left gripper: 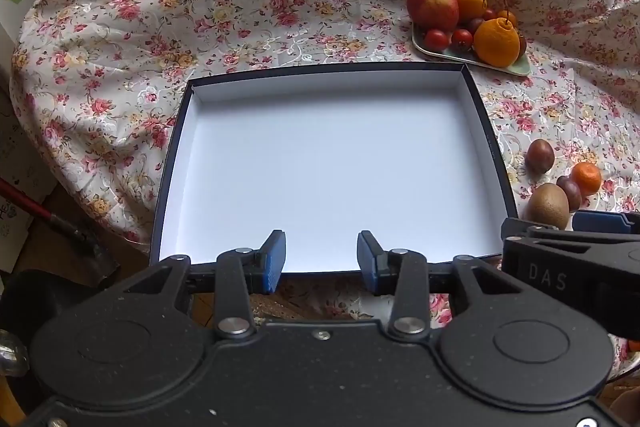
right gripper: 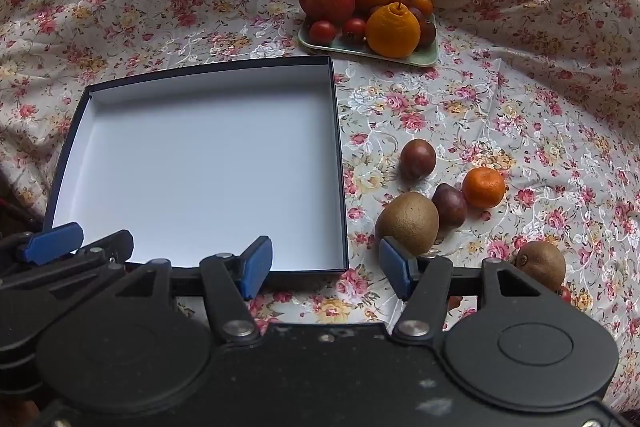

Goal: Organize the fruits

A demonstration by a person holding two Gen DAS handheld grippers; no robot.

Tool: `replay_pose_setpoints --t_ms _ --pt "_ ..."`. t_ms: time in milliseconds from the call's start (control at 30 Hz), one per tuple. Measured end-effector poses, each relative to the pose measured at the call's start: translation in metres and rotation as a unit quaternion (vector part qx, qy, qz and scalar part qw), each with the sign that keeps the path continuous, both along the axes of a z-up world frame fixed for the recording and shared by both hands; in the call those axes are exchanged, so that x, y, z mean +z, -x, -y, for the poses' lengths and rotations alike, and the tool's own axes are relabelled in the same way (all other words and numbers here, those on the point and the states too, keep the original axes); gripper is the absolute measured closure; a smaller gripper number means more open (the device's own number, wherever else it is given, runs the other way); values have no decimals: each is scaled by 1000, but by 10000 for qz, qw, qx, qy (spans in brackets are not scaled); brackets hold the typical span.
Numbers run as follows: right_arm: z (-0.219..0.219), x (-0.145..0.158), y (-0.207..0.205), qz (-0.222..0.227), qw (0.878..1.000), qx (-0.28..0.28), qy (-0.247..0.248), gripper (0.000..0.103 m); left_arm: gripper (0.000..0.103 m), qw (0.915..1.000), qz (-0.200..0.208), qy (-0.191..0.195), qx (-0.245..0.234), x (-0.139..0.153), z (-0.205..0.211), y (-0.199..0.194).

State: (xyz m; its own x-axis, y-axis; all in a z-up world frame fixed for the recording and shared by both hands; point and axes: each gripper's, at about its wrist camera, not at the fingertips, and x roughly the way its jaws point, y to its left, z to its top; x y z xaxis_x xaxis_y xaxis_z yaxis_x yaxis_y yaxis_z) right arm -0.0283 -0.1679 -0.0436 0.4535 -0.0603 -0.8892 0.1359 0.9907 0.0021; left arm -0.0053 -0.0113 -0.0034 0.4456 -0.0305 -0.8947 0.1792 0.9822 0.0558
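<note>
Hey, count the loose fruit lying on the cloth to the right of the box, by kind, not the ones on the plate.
Kiwis: 2
Dark plum-like fruits: 2
Tangerine: 1
Total: 5, plus a small red thing half hidden behind the right tongs.

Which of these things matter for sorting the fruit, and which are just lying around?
For the job: box, plate of fruit, loose kiwi, small orange, right claw, left claw.
Lying about: flowered cloth, red-handled tool.
</note>
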Motion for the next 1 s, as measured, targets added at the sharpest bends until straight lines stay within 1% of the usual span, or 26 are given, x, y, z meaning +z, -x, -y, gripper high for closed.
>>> replay_pose_setpoints --t_ms 267,467,633,733,833,1000 --pt "-2 0 -2 -28 10000 43 -13 40 55 10000 -31 -29 -6 -2 4 1" --pt "-3 -2 -4 -154 9997 -6 172 40 55 10000 -32 -31 -5 -1 6 1" --pt "0 -2 -4 -191 9998 -37 44 40 55 10000 -29 -28 -18 -1 8 1" --pt "-1 0 -2 -127 9999 -34 11 41 55 10000 -29 -28 -21 -1 8 1" --pt "-1 3 0 -16 9999 -165 -35 42 55 10000 -25 -18 -26 0 8 1" --pt "4 8 5 280 9988 -368 -130 45 55 10000 -28 -2 -9 0 8 1"
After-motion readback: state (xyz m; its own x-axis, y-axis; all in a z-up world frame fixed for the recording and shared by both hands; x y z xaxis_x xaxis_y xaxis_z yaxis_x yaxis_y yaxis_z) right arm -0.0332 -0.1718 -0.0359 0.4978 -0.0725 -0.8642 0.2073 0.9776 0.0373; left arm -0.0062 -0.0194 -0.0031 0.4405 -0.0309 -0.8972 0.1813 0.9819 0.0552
